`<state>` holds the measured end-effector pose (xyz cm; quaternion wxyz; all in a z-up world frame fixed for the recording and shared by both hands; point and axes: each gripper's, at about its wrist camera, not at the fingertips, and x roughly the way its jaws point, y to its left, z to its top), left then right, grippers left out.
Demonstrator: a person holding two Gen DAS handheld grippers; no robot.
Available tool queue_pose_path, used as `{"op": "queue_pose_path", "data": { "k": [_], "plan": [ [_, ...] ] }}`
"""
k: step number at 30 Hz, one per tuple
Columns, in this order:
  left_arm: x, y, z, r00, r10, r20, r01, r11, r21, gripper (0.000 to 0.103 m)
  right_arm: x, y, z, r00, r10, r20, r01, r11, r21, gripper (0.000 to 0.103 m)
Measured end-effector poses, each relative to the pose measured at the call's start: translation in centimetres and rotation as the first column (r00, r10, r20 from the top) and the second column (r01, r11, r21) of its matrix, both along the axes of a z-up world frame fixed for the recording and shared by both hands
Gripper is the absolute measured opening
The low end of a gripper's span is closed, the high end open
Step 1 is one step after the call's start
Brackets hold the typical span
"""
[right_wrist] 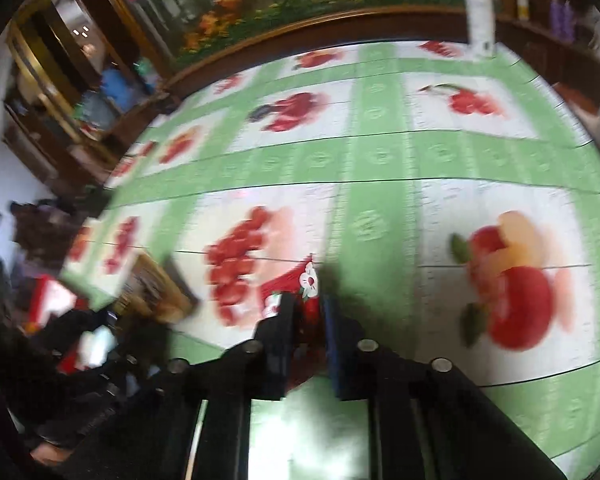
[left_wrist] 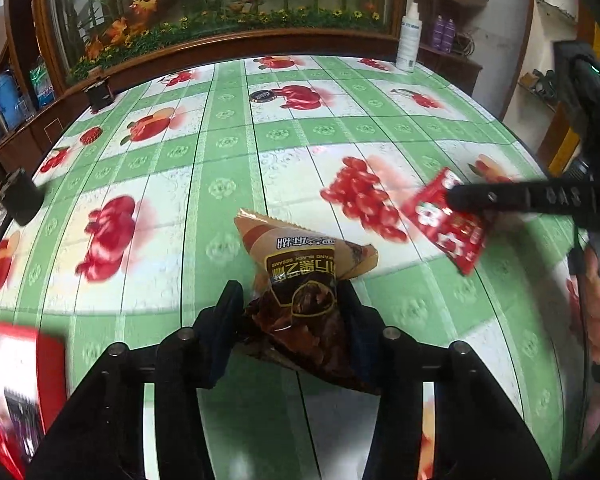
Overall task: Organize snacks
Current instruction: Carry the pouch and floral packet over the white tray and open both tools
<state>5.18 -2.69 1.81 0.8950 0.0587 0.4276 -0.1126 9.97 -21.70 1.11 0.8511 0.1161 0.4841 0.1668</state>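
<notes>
left gripper [left_wrist: 290, 308]: my jaws partly closed, pinching brown sesame snack packet [left_wrist: 300, 276] above tablecloth [left_wrist: 220, 152] | right gripper [right_wrist: 306, 320]: clamped tight on red snack packet [right_wrist: 296, 284] | both crinkly, light, probably slippery film; grip sealed edges, sparing fragile contents

This looks like a home dining or living room. A table [left_wrist: 228, 152] under a green fruit-print oilcloth fills the frame's middle, and along the top runs a wood-framed glass cabinet [left_wrist: 220, 4] of artificial flowers, with cluttered shelves [left_wrist: 8, 100] at upper left.

Left gripper [left_wrist: 292, 300] part-closed, right gripper [right_wrist: 306, 312] clamped tight, both angled down
</notes>
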Motion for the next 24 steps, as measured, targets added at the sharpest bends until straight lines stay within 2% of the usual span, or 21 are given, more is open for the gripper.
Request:
{"op": "queue_pose_path", "data": {
  "k": [4,7,8,9,11,13,15,17,18,20,22,24],
  "plan": [
    [-2.2,0.6,0.1,1.0,0.0,-0.007,-0.001,1.0,-0.026,0.044,0.0,-0.1,-0.4,0.999,0.009,-0.04,-0.007,0.999,0.035,0.008],
    [-4.2,1.0,0.1,1.0,0.002,-0.011,-0.002,1.0,-0.018,0.044,-0.1,-0.1,-0.6,0.998,0.024,-0.062,-0.021,0.998,0.056,0.009],
    [-5.0,1.3,0.1,1.0,0.007,-0.015,-0.007,1.0,-0.021,0.044,-0.1,0.1,-0.7,0.996,0.039,-0.076,-0.035,0.998,0.056,0.014],
    [-5.5,1.5,0.2,1.0,0.013,-0.018,-0.013,1.0,-0.023,0.044,-0.2,0.7,-0.9,0.995,0.05,-0.089,-0.047,0.998,0.033,0.016],
    [-6.6,2.1,0.3,0.999,0.031,-0.013,-0.032,0.999,-0.018,0.044,-0.6,1.9,-0.8,0.996,0.061,-0.06,-0.063,0.997,-0.043,0.019],
    [-7.8,2.8,0.3,0.999,0.054,0.0,-0.054,0.999,-0.005,0.044,-1.0,3.3,-0.6,0.994,0.101,-0.043,-0.105,0.99,-0.094,0.027],
    [-8.6,3.5,0.2,0.997,0.078,0.005,-0.078,0.997,0.006,0.044,-1.7,4.6,-0.4,0.989,0.147,-0.029,-0.15,0.981,-0.126,0.05],
    [-9.0,4.3,0.1,0.995,0.1,0.0,-0.1,0.995,0.009,0.044,-2.6,6.2,-0.3,0.982,0.19,-0.007,-0.187,0.961,-0.202,0.065],
    [-9.2,4.7,0.0,0.994,0.109,-0.003,-0.109,0.994,0.006,0.044,-3.0,6.8,-0.4,0.979,0.206,0.0,-0.199,0.947,-0.251,0.068],
    [-9.5,5.6,0.0,0.991,0.133,-0.009,-0.133,0.991,0.0,0.044,-4.2,8.5,-1.0,0.969,0.245,0.028,-0.217,0.901,-0.377,0.068],
    [-9.8,6.2,0.1,0.99,0.144,-0.007,-0.144,0.99,-0.002,0.044,-4.8,8.9,-1.0,0.964,0.262,0.05,-0.225,0.9,-0.372,0.064],
    [-10.2,6.6,0.3,0.989,0.146,0.006,-0.146,0.989,-0.001,0.044,-4.9,8.4,-0.7,0.966,0.252,0.061,-0.214,0.908,-0.361,0.045]
  ]
}}
